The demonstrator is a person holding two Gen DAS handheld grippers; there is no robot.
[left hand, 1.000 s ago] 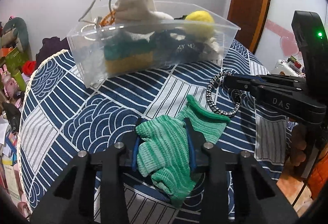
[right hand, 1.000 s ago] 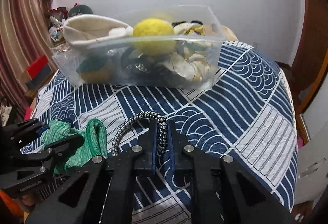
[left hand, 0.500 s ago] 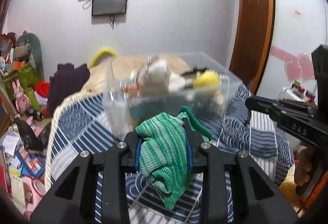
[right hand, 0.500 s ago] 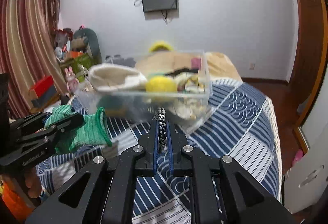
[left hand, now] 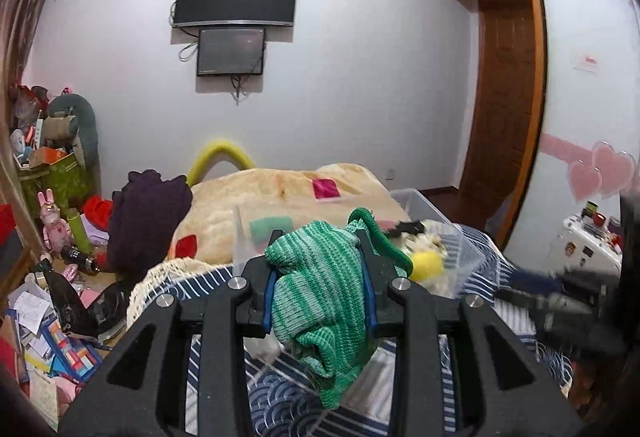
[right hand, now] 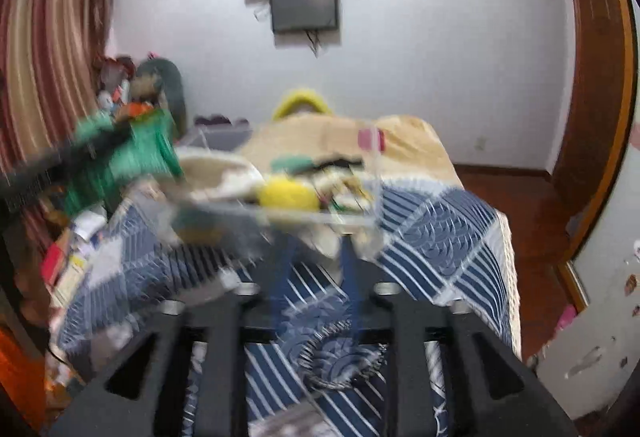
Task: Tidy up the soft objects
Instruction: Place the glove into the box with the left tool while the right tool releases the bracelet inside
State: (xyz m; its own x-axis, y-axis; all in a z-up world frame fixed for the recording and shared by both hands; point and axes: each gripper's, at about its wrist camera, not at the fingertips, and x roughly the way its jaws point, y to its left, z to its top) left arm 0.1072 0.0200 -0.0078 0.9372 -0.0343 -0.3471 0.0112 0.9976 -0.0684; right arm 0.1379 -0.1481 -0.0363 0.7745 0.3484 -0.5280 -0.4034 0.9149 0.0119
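Writing: none legible | left tongs (left hand: 320,291) grip green sock (left hand: 320,301)

No legible text is found in either current view. A small white wall label (left hand: 585,59) with red marks is seen beside the wooden door in the left wrist view, but it is too small to be read. Print on the papers and boxes on the floor (left hand: 30,313) is unresolved. The right wrist view is motion-blurred, so nothing can be read there.
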